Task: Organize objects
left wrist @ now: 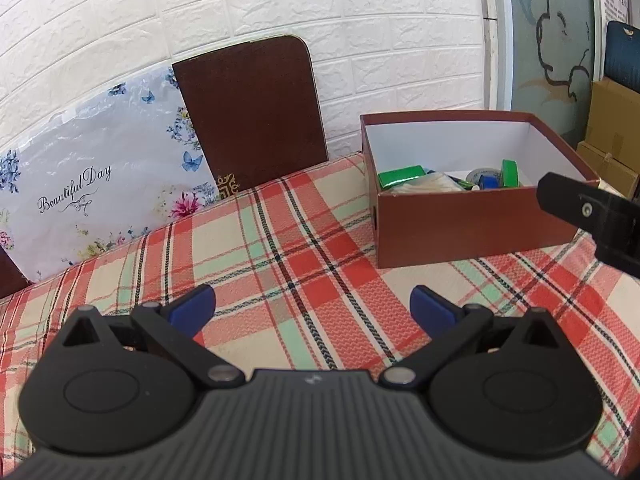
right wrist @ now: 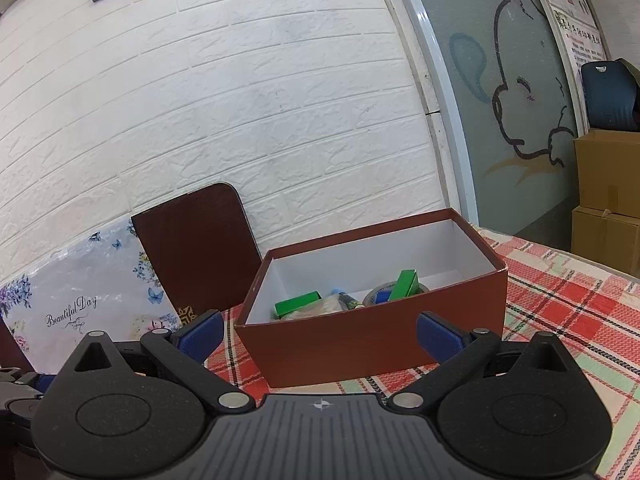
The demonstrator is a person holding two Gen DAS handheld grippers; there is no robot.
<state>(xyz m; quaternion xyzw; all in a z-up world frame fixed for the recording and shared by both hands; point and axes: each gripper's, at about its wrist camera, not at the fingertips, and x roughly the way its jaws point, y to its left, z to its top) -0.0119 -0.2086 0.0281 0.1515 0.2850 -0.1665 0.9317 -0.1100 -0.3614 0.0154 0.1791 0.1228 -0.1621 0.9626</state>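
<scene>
A red-brown cardboard box (left wrist: 460,228) with a white inside stands on the plaid tablecloth; it also shows in the right wrist view (right wrist: 360,344). Inside lie green packets (left wrist: 402,176) (right wrist: 298,304), a tape roll (right wrist: 376,294) and other small items. My left gripper (left wrist: 312,308) is open and empty above bare cloth, to the left of the box. My right gripper (right wrist: 318,336) is open and empty, just in front of the box's near wall. Part of the right gripper's body (left wrist: 588,212) shows at the right edge of the left wrist view.
A brown board (left wrist: 252,112) and a floral "Beautiful Day" bag (left wrist: 92,196) lean on the white brick wall behind the table. Cardboard boxes (right wrist: 608,200) stand at the far right beyond the table edge. The plaid cloth (left wrist: 280,264) covers the table.
</scene>
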